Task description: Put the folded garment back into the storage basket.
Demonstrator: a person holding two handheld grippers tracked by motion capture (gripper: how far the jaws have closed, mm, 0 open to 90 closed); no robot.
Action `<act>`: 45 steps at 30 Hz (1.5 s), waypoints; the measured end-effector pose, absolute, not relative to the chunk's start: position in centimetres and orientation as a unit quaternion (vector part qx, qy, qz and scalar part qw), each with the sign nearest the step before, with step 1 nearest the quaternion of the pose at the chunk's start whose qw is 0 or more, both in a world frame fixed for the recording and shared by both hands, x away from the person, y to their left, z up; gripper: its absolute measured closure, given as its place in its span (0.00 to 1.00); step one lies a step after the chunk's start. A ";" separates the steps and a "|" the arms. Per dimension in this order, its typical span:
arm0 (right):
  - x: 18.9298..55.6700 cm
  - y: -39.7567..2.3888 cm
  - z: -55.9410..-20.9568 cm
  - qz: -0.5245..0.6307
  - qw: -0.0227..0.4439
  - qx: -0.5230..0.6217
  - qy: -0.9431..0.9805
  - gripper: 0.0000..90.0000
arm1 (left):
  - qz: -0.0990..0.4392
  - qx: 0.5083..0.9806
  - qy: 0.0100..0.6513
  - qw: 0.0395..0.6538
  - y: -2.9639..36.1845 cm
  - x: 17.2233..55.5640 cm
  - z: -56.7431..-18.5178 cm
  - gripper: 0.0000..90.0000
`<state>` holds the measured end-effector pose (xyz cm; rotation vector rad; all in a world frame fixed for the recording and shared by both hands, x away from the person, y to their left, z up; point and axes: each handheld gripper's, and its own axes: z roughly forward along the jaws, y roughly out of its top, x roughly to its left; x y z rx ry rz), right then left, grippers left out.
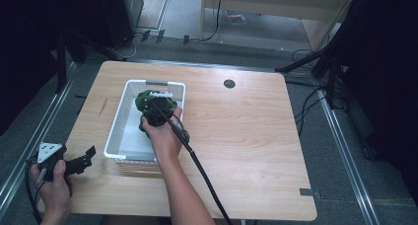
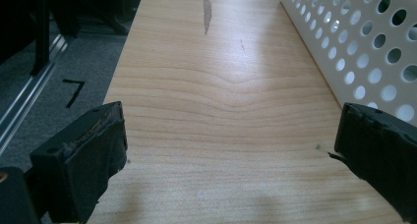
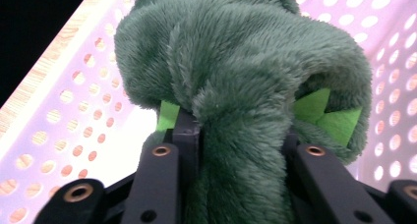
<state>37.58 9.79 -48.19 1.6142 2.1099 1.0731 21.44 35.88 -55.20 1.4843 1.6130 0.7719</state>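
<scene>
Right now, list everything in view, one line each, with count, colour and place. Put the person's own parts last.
Plush toy: one, dark green with light green felt bits, inside the basket, between the right gripper's jaws.
Basket: one, white, perforated walls, on the left half of the table.
Table: one, light wood, with a round dark cable hole near its far edge.
Floor: grey, around the table, with cables and dark stands.
Left gripper: one, black, jaws wide apart with nothing between, at the table's near left corner.
Right gripper: one, black, over the basket, jaws pressing the toy.
Hands: two, one on each gripper.
</scene>
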 end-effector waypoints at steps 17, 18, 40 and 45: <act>37.3 9.1 -46.5 0.388 0.178 0.532 0.731 0.01 | 0.305 0.587 0.636 0.398 35.9 21.5 -55.2 0.00; 37.2 9.1 -46.3 0.388 0.179 0.534 0.730 0.00 | 0.305 0.587 0.636 0.398 35.9 21.5 -55.2 0.00; 35.6 3.7 -42.0 0.415 0.231 0.532 0.701 0.00 | 0.308 0.588 0.634 0.396 35.8 21.5 -55.2 0.00; 35.4 1.8 -41.9 0.412 0.240 0.538 0.695 0.00 | 0.308 0.588 0.634 0.396 35.8 21.4 -55.2 0.00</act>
